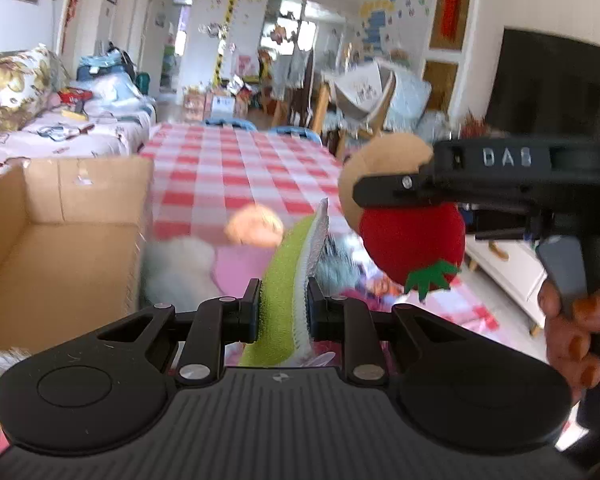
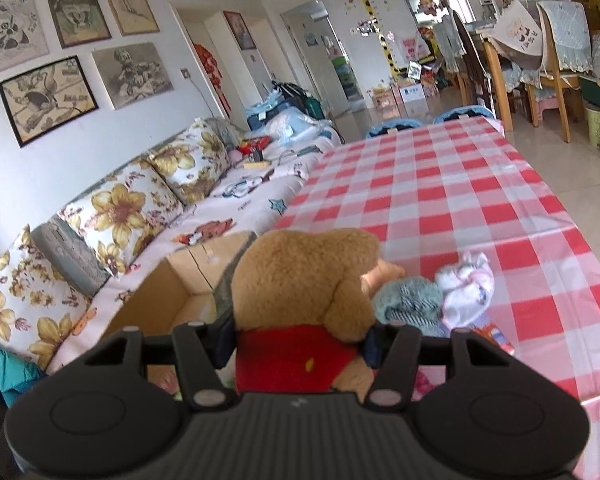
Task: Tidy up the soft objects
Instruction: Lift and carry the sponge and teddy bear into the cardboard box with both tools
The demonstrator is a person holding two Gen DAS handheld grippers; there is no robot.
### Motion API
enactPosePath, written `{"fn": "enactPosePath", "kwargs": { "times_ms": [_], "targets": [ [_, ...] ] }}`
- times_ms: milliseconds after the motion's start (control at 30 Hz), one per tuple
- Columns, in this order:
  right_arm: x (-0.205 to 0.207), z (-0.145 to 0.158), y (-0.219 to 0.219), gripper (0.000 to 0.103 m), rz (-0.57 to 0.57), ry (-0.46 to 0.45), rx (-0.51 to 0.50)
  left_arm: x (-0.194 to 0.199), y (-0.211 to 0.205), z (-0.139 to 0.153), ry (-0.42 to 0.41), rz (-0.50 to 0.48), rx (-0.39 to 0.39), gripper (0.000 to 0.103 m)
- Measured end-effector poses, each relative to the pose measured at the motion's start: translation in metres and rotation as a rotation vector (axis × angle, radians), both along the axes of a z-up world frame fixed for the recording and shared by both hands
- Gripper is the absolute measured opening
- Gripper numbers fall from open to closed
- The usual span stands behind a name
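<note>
The left gripper (image 1: pixel 284 308) is clamped on a green cloth (image 1: pixel 290 280) standing upright between its jaws, above the table's (image 2: pixel 440 184) near edge beside the cardboard box (image 1: pixel 60 248). The right gripper (image 2: pixel 300 340) is closed around a plush bear (image 2: pixel 300 280) in red, held aloft over the same edge.

Left hand-held gripper (image 1: pixel 284 312) clamped, right hand-held gripper (image 2: pixel 302 336) clamped
</note>
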State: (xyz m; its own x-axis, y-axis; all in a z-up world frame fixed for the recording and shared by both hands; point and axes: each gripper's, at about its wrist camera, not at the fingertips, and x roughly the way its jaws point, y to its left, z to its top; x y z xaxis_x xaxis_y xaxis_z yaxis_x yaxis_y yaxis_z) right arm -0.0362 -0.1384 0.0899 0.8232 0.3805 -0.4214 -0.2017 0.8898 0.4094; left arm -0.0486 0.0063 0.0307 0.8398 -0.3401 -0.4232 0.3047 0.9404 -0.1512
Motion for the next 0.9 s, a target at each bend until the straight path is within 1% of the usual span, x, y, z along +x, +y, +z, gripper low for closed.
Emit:
{"fn": "enactPosePath", "kwargs": {
  "times_ms": [67, 200, 367, 467, 567, 667, 733, 900],
  "targets": [
    [0.000, 0.005, 0.002, 0.058, 0.003, -0.019, 0.010, -0.004, 0.007, 0.007, -0.018, 0.014, -0.026, 0.024],
    [0.004, 0.010, 0.010, 0.058, 0.036, -0.039, 0.052, -0.010, 0.027, 0.019, -0.064, 0.066, -0.053, 0.024],
    [0.013, 0.014, 0.029, 0.058, 0.088, -0.052, 0.100, -0.007, 0.055, 0.030, -0.085, 0.153, -0.093, 0.025],
    [0.022, 0.015, 0.044, 0.058, 0.126, -0.043, 0.130, -0.005, 0.074, 0.032, -0.083, 0.209, -0.115, 0.024],
    [0.029, 0.014, 0.062, 0.058, 0.157, -0.037, 0.129, -0.002, 0.091, 0.030, -0.068, 0.267, -0.135, 0.024],
    [0.035, 0.012, 0.079, 0.058, 0.192, -0.031, 0.121, 0.002, 0.099, 0.028, -0.058, 0.324, -0.121, 0.024],
    [0.040, 0.009, 0.093, 0.058, 0.214, -0.023, 0.116, 0.005, 0.109, 0.026, -0.038, 0.354, -0.140, 0.024],
    [0.049, -0.001, 0.118, 0.058, 0.269, 0.002, 0.110, 0.003, 0.118, 0.024, 0.004, 0.433, -0.127, 0.024]
  ]
}}
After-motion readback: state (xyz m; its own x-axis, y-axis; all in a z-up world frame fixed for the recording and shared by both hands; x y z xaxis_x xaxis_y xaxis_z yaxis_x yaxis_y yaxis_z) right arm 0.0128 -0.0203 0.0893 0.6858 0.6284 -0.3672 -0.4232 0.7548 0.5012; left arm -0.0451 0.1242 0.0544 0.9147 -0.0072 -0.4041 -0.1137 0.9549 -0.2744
